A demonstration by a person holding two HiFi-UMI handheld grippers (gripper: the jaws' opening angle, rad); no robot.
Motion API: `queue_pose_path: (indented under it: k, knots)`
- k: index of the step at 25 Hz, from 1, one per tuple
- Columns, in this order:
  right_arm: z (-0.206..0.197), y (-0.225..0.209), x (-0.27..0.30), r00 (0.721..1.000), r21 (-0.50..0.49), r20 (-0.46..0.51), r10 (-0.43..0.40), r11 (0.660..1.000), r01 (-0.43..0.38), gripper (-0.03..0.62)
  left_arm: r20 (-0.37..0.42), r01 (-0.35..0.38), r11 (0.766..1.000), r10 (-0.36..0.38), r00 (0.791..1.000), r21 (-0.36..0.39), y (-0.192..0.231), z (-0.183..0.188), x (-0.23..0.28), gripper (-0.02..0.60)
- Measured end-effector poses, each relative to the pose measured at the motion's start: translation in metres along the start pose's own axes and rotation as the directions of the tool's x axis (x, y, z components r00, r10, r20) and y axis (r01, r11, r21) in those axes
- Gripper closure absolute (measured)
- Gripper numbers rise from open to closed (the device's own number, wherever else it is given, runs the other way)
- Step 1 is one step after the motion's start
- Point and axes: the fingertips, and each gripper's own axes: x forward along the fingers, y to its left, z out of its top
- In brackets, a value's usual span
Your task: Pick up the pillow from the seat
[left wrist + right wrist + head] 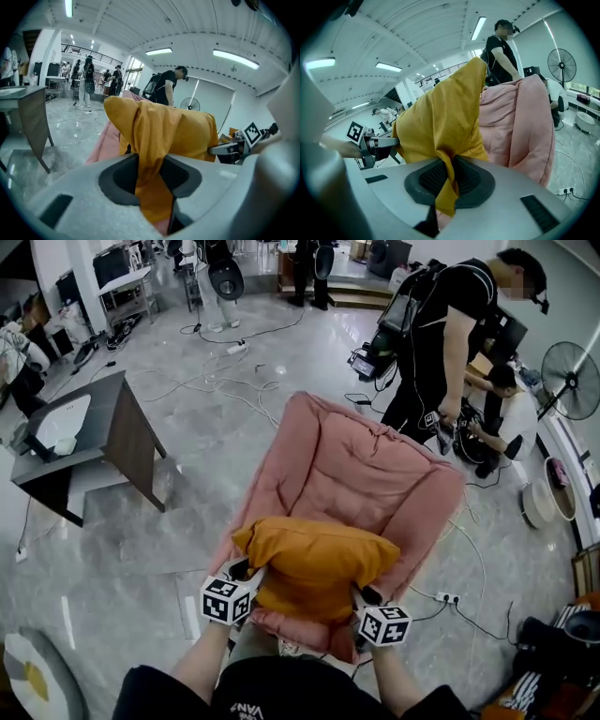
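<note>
The left gripper (149, 176) is clamped on a fold of the orange pillow (164, 126), the cloth pinched between its dark pads and hanging out below them. The right gripper (451, 176) is likewise closed on a thinner twist of the same pillow (440, 122) at the opposite near corner. From the head view, the pillow (314, 563) spans the gap between the left gripper (246, 577) and the right gripper (361, 594), over the front edge of the pink seat (356, 465). Whether its underside has cleared the cushion cannot be told. The gripping step looks done. The next move is probably a level lift with both grippers together, up and back toward the holder, keeping them the same way apart so neither fold slips out. Just beyond the pillow the seat's padded back and raised sides rise, so the free way out is upward and toward the holder, not forward. Left of the left gripper there is bare floor, and farther off a dark table (112, 418). Right of the right gripper a power strip (448, 597) lies on the floor. Beyond the seat a person (441, 343) stands close to its back, loose cables (234, 381) trail across the floor, and a fan (572, 381) stands far to the right.
</note>
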Motion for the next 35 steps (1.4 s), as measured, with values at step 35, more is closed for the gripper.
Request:
queue_pose_path:
  k: [35]
  knots:
    - [0.169,0.112,-0.097,0.914,-0.305,0.353,0.199,0.948,-0.089,0.565,0.412,-0.123,0.984,0.059,0.909,0.13,-0.031,0.154,-0.154,0.477]
